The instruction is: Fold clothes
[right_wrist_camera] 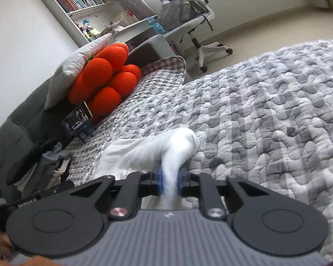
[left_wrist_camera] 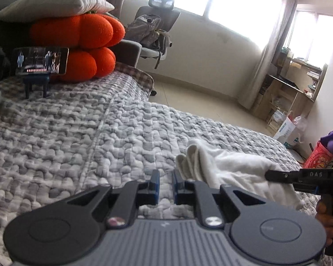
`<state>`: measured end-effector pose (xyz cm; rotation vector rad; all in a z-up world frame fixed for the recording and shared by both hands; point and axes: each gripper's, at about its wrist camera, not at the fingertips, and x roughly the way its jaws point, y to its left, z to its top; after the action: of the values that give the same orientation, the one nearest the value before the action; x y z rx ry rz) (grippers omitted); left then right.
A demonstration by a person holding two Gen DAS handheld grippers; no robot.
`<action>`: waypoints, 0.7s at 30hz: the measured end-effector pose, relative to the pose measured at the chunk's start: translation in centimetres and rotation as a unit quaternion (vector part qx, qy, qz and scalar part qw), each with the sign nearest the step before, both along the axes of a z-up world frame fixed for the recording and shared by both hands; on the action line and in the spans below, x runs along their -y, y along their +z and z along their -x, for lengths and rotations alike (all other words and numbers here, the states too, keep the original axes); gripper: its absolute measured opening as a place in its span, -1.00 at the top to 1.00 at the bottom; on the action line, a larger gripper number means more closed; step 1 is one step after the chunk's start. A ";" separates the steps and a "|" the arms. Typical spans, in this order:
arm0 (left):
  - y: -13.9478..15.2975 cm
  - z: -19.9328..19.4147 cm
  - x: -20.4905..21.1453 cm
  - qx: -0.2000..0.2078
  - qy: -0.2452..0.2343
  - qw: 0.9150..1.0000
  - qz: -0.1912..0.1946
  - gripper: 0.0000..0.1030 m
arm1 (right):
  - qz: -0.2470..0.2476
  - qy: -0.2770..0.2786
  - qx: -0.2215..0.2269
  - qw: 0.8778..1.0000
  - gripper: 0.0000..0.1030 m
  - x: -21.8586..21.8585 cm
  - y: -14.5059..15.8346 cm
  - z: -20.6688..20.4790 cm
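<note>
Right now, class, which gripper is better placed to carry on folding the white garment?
The right gripper: its fingers clamp the white garment. The left gripper holds nothing beside it.

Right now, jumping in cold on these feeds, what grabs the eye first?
The bright orange pumpkin cushions, stacked at the head of the grey quilted bed under a white pillow, with a phone playing video in front. Nearer, the right hand-held gripper pinches a white garment lying on the quilt.
</note>
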<state>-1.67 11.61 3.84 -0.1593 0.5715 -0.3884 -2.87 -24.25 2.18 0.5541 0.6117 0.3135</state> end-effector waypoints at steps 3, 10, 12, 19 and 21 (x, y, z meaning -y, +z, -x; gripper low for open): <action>0.5 0.2 0.3 0.005 -0.006 1.000 0.003 0.76 | -0.021 0.004 -0.014 1.000 0.42 1.0 -0.2 -0.8; 0.2 -1.2 2.6 -0.005 -0.043 0.999 0.008 0.63 | -0.080 0.011 -0.060 0.995 0.22 3.0 -0.8 -3.2; 0.2 -1.8 2.9 -0.012 -0.044 0.999 0.016 0.62 | -0.083 0.014 -0.062 0.995 0.22 3.5 -0.5 -3.2; 0.3 -2.2 4.1 -0.006 -0.063 0.998 0.024 0.58 | -0.169 0.024 -0.084 0.982 0.10 5.8 -1.5 -4.4; 0.2 -2.4 4.7 -0.009 -0.066 0.998 0.016 0.58 | -0.200 0.023 -0.090 0.975 0.10 6.4 -1.7 -5.0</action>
<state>0.76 6.89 4.05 -0.1570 0.5963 -0.5255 2.14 -30.68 0.46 0.9641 0.7417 0.4370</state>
